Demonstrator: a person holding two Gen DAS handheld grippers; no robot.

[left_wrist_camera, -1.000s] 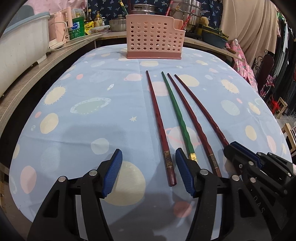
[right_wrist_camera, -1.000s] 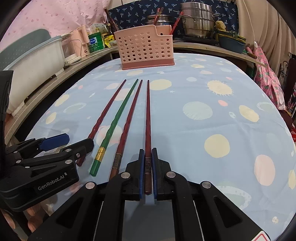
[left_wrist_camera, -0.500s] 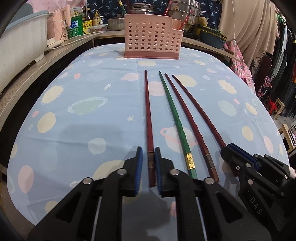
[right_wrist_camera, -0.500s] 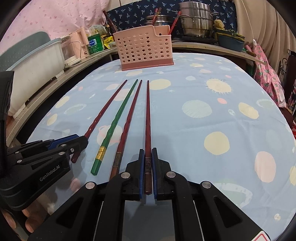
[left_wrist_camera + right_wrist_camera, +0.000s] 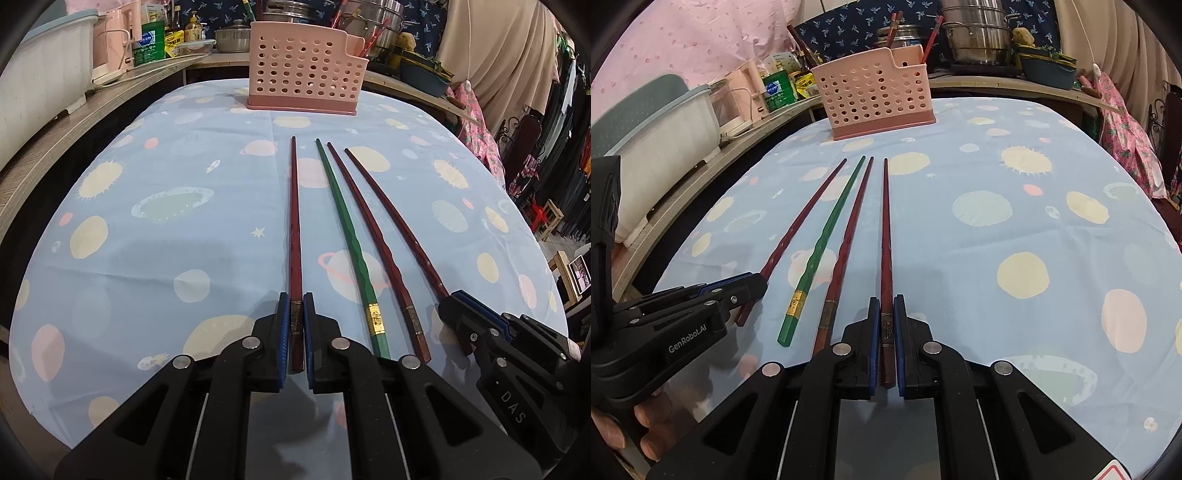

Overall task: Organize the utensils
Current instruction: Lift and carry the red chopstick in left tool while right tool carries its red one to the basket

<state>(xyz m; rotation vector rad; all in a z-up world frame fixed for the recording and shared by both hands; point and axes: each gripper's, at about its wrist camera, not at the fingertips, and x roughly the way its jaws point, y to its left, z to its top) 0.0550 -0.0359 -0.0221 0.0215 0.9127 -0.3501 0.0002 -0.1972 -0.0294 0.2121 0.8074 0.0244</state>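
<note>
Several long chopsticks lie side by side on the blue planet-print tablecloth, tips toward a pink perforated utensil basket at the far edge. My left gripper is shut on the handle end of the leftmost dark red chopstick. My right gripper is shut on the handle end of the rightmost dark red chopstick. Between them lie a green chopstick with a gold band and another dark red chopstick. The basket holds a few chopsticks.
A wooden counter runs along the left and back with a white tub, bottles and steel pots. Hanging clothes and a small stool stand off the table's right side. The left gripper's body shows in the right wrist view.
My left gripper, open a second ago, moved left over the leftmost red chopstick and closed on its handle. My right gripper stayed shut on its chopstick.
</note>
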